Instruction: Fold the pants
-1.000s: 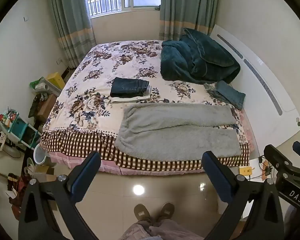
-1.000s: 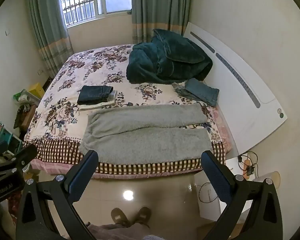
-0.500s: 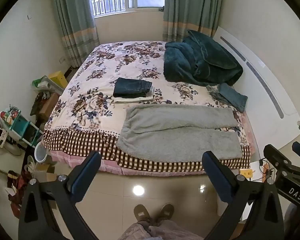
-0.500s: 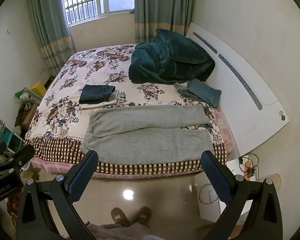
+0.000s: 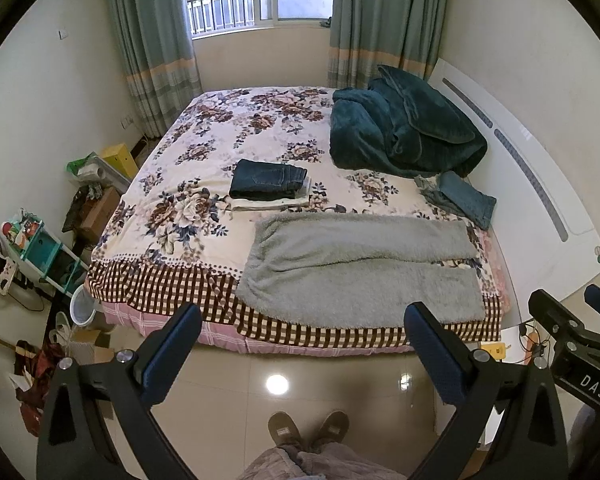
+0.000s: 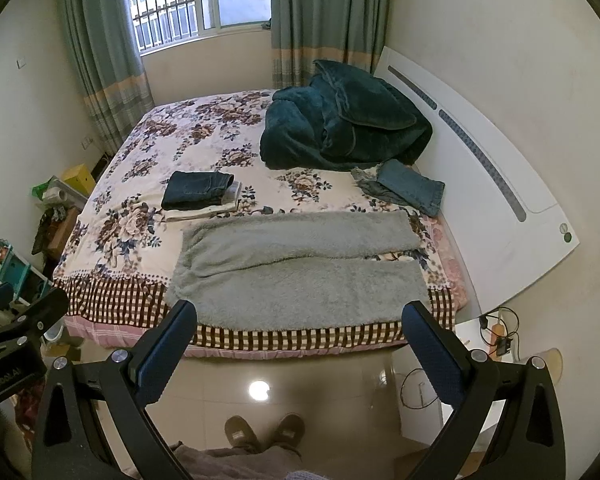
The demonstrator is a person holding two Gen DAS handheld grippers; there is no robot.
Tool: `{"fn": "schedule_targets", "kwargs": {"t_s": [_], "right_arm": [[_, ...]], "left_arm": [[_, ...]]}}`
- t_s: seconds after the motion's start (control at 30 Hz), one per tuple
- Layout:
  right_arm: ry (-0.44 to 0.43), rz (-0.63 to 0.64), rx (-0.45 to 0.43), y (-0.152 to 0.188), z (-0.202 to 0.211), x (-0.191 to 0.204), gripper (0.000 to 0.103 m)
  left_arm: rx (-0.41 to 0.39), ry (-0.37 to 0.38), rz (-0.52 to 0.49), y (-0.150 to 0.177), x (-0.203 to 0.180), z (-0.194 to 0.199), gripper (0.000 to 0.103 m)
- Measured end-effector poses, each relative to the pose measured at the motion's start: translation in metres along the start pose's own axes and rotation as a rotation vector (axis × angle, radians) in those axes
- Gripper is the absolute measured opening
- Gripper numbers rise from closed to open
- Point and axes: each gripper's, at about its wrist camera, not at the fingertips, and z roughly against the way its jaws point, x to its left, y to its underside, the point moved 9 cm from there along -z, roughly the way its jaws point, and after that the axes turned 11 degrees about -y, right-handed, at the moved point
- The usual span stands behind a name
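Hung wide apart and empty over the floor — left gripper, right gripper — well short of grey fleece pants draped over near bed edge: likely to slide off if tugged nearward.

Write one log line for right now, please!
stage: before first grasp | left gripper: open, empty | right gripper: open, empty | grey fleece pants: flat, unfolded

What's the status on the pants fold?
Left gripper and right gripper open, empty, held back off the bed. Grey fleece pants flat, unfolded, at the near edge. Nothing in the way.
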Motion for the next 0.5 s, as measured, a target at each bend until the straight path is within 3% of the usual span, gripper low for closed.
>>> {"fn": "schedule_targets", "kwargs": {"t_s": [0.5], "right_arm": [[-0.004,0.001,0.0,-0.0016,0.0027,0.0047,0.103]], "left_arm": [[0.001,0.002,0.006,-0.0009,0.0026,0.0021,0.103]]}}
